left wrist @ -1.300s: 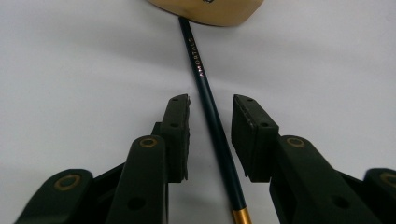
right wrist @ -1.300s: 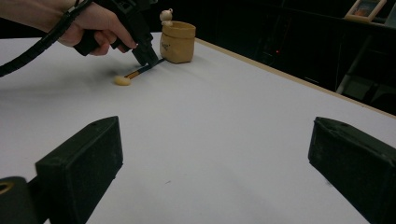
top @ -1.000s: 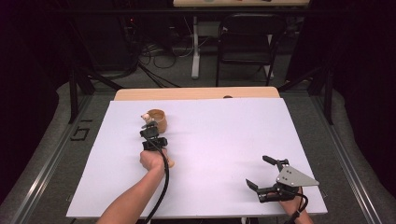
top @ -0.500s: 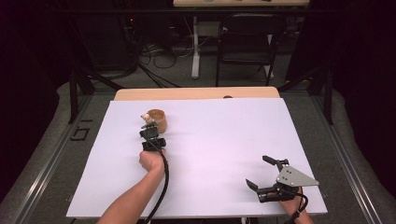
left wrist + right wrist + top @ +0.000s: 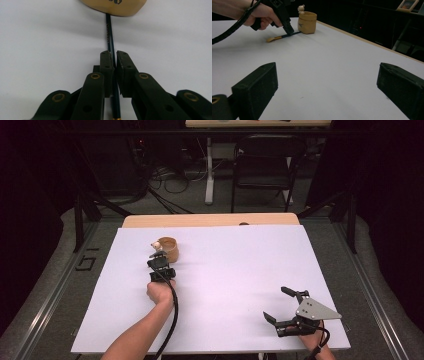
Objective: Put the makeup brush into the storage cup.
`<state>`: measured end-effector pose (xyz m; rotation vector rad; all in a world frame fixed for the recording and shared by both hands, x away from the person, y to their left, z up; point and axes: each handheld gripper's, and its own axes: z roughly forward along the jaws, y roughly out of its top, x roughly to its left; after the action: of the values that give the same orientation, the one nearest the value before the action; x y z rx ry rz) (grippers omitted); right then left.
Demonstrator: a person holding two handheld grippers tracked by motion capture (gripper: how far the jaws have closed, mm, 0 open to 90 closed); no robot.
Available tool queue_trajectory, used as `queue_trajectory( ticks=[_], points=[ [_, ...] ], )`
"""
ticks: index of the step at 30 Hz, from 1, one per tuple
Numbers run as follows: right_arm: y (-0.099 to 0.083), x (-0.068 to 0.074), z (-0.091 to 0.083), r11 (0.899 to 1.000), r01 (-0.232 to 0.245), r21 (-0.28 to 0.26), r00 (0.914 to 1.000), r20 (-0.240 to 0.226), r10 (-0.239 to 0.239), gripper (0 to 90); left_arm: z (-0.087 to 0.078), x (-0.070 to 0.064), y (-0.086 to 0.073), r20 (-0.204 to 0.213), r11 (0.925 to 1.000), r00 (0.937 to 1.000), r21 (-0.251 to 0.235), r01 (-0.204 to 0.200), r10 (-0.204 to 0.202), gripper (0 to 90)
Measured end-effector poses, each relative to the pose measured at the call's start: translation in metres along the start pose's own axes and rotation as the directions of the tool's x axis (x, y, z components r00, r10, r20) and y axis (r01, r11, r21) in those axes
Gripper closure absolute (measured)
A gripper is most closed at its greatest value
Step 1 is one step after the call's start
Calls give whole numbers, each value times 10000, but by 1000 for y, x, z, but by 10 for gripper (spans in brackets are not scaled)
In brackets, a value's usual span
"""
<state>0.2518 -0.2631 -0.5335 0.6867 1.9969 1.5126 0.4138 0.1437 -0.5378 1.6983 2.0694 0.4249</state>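
At the near right corner of the white table, the right gripper rests idle in the person's hand, its jaws spread wide with nothing between them; its own view looks across bare tabletop between the two black pads. Farther in and to the left, the left gripper is pressed low to the surface, its jaws closed on a dark blue pencil that lies flat on the table. The left gripper view shows the thin shaft running up between the nearly meeting pads, its tip reaching the base of the tan pen cup, while the gold-banded eraser end trails behind the jaws toward the person's left hand. The right gripper view shows the same from the side: the pencil flat on the table, clamped near its forward half, pointing at the cup, which carries a small figure on its rim. Compared with a second ago, little has shifted in the high view; the left gripper sits in nearly the same spot beside the cup, which suggests the grasp has just been settled rather than any lift begun. The pencil appears ready to be raised and tipped upright into the cup, the step that seems to come next.
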Motion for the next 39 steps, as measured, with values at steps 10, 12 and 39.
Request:
queue_trajectory(
  ticks=[10, 12, 39],
  points=[
    [0, 0, 0, 10000, 10, 13, 10000, 13, -10, 28, -8, 1, 0, 199, 9996, 9994, -58, -290, 291, 841],
    [0, 0, 0, 10000, 16, 8, 10000, -1, -16, 28, -9, 1, 0, 186, 9990, 9989, -96, -439, 441, 841],
    [0, 0, 1, 10000, -13, -12, 10000, -5, 13, 29, -35, 2, 0, 850, 9647, 9615, -551, -2575, 2615, 842]
  ],
)
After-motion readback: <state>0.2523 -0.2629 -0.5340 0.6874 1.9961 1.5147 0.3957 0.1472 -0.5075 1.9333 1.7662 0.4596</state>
